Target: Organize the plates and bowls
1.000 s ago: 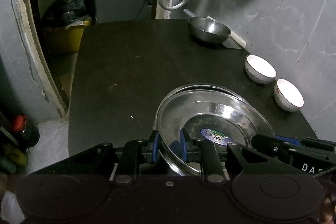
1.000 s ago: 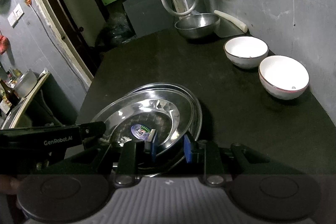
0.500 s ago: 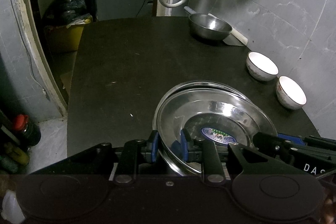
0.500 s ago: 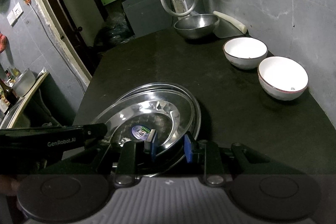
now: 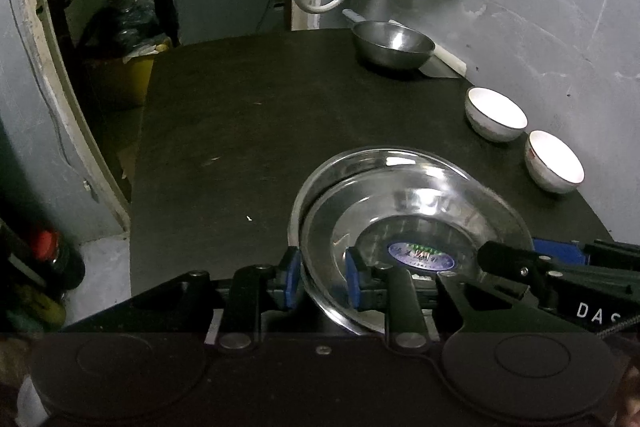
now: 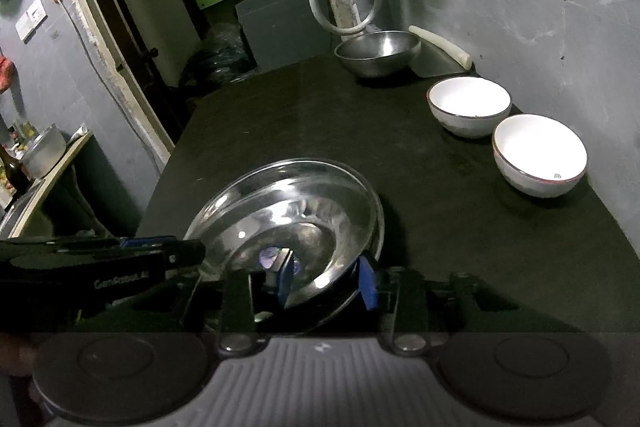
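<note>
Step in hand, as I judge it: nesting 1 steel plate (image 5: 408,203) into the plate beneath (image 5: 316,179); the upper one sits tilted in the lower, its far rim riding slightly off-centre, both at the near end of the dark table (image 5: 240,131).

Left gripper (image 5: 319,277): blue pads straddle the near rim of the upper plate, 1 pad outside, 1 inside; they look closed onto the rim, though contact on the outer pad is hard to confirm. Right gripper (image 6: 328,277): pads bracket the opposite near rim of the steel plate (image 6: 288,215) with some gap showing around the metal; whether it truly pinches I cannot tell.

Next move, by my reading: lower and centre the upper plate until the rims sit concentric, then spread both sets of fingers and back off without dragging the stack; thin polished rims may slip or clatter if released unevenly.

Containers and contents:
- upper plate: empty apart from a round blue label (image 5: 420,254) on its floor
- steel bowl (image 5: 394,43) at the far end by the wall; appears empty
- 2 white bowls along the right edge, 1 farther (image 6: 469,105), 1 nearer (image 6: 539,153); both empty, the nearer showing only a small mark near the rim; they stand just beside each other, not stacked

Bowls remain ungrouped; likely the following job.
</note>
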### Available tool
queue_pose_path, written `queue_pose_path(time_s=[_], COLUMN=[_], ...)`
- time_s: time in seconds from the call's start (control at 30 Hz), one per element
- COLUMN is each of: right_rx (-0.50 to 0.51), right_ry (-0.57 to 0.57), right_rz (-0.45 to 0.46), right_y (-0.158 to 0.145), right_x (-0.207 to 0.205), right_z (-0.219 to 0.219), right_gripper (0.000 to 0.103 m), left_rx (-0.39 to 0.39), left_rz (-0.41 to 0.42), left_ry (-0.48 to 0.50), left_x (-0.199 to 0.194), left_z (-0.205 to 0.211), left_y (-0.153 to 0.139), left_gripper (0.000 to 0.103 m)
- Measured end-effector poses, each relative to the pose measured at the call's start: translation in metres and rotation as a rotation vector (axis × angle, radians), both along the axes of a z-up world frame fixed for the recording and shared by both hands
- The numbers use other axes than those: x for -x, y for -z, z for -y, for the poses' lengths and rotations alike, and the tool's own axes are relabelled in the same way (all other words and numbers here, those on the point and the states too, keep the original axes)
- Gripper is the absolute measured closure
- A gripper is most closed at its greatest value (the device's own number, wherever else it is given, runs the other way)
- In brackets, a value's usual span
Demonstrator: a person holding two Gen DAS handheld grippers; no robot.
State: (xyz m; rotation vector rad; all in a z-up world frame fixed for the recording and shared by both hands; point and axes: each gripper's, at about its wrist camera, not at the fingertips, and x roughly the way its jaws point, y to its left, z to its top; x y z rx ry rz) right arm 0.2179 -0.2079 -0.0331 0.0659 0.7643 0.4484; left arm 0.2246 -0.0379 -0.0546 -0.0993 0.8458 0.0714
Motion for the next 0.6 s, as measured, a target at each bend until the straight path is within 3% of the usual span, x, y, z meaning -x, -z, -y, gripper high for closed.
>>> queue_pose_path(time_s=[0.23,0.33,0.6], right_rx=[-0.004,-0.005,-0.006], right_ry=[-0.007,-0.013,-0.022], right_rz=[-0.001,0.0,0.006], right_y=[0.0007,0.001,0.0005], right_x=[0.0004,0.0006,0.0039], right_z=[0.0008,0.0013,0.0026], right_gripper=[0.057,0.054,0.038], left_rx=[0.01,0.018,0.044], left_rz=[0.0,0.002,0.023], left_ry=[-0.01,-0.018,-0.066], left_x=[0.0007,0.0019,0.005], left_z=[-0.0001,-0.0011,-0.0077], left_y=[0.0,-0.0004,-0.0037], left_gripper=[0.077,0.071,0.04])
